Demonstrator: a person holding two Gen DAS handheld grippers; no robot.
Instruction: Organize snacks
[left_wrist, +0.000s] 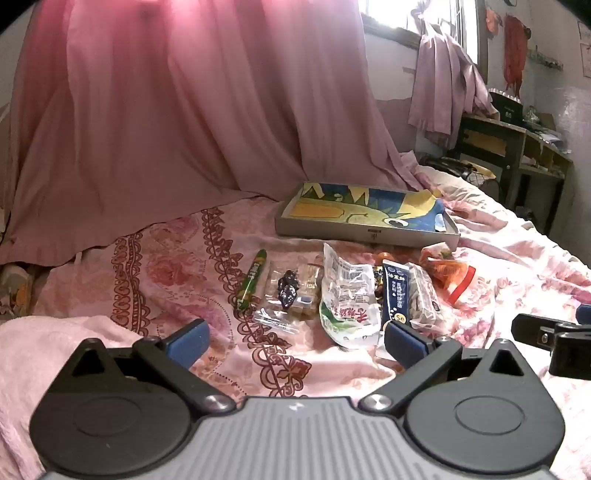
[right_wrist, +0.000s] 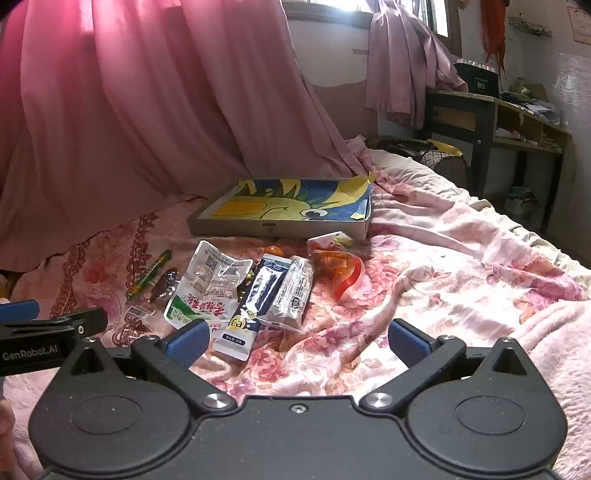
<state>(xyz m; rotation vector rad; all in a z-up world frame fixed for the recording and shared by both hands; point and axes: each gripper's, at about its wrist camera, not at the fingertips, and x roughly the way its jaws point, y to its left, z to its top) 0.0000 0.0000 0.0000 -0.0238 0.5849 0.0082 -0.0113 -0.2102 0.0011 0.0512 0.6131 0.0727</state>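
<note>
Left wrist view: the left gripper (left_wrist: 295, 339) hangs released over a pink floral bed (left_wrist: 155, 266); the snacks (left_wrist: 343, 291) lie just before the shallow box (left_wrist: 365, 218). Right wrist view: the right gripper (right_wrist: 297, 339) is released too, the snacks (right_wrist: 251, 288) before the box (right_wrist: 284, 210), pink curtain (right_wrist: 147, 103) behind it.

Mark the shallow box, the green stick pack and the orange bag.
shallow box (right_wrist: 280, 226), right wrist view, front wall
green stick pack (left_wrist: 253, 277), left wrist view, mid-length
orange bag (right_wrist: 338, 266), right wrist view, middle

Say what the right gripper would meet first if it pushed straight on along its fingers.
Probably bare floral bedsheet: the right gripper stands open, tilted down at the bed, and the gap ahead shows only cloth. The grey-white packet lies just left of that line; depth is unclear.
</note>
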